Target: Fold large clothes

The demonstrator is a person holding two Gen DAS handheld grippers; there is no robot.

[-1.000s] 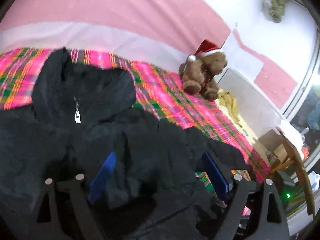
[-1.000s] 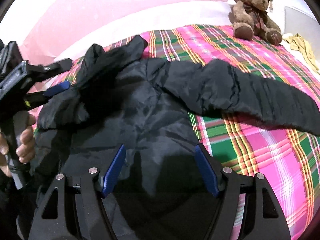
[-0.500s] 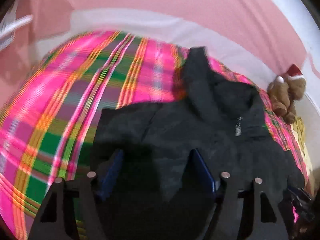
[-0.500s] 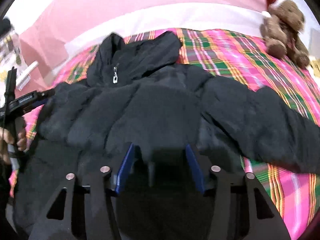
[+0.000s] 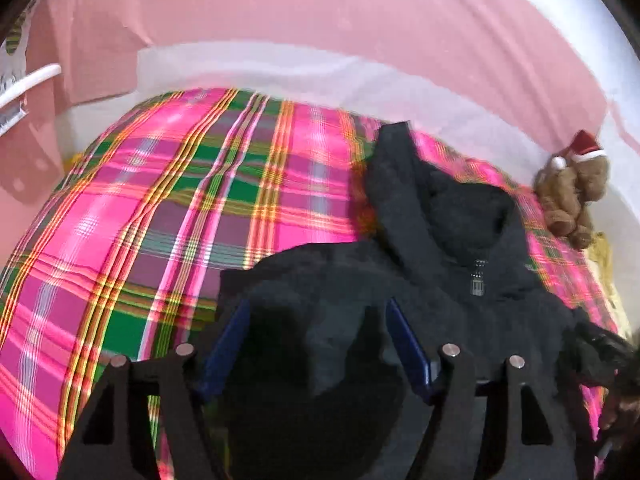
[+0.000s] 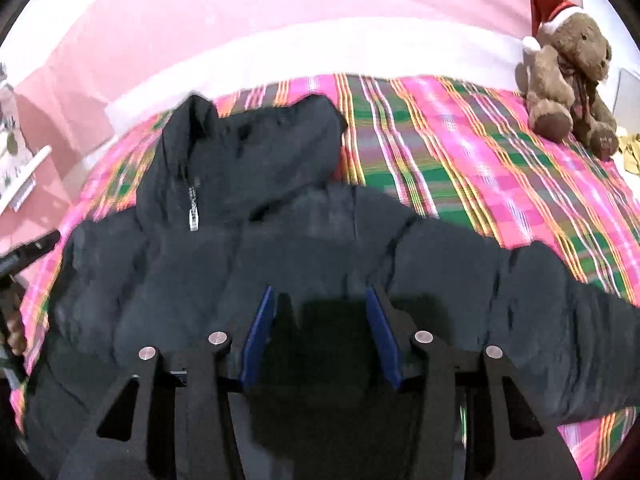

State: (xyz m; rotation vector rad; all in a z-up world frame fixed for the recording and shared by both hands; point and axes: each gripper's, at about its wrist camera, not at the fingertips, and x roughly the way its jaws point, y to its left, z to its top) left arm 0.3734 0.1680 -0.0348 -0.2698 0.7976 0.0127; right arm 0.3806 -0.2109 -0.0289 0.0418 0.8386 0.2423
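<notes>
The black hooded jacket (image 6: 256, 248) lies spread front-up on a bed covered by a pink, green and yellow plaid blanket (image 5: 160, 216). Its hood (image 6: 256, 148) points away from both grippers toward the pink wall (image 6: 280, 0); a silver zipper pull (image 6: 193, 216) hangs below the collar.

Right gripper (image 6: 320, 320): fingers set apart, with dark jacket fabric lying between and under the blue pads (image 6: 260, 320). Whether the pads press on the fabric cannot be told. One sleeve (image 6: 540, 304) extends to the right of this gripper across the blanket.

Left gripper (image 5: 316, 340): fingers spread wide, positioned over the jacket's edge. Fabric lies between the fingers; contact with the pads cannot be confirmed. Bare blanket lies ahead and to the left of this gripper; the hood and zipper lie ahead to the right.

A brown teddy bear (image 6: 568, 80) in a red Santa hat sits far ahead and to the right of the right gripper, well apart from the jacket
</notes>
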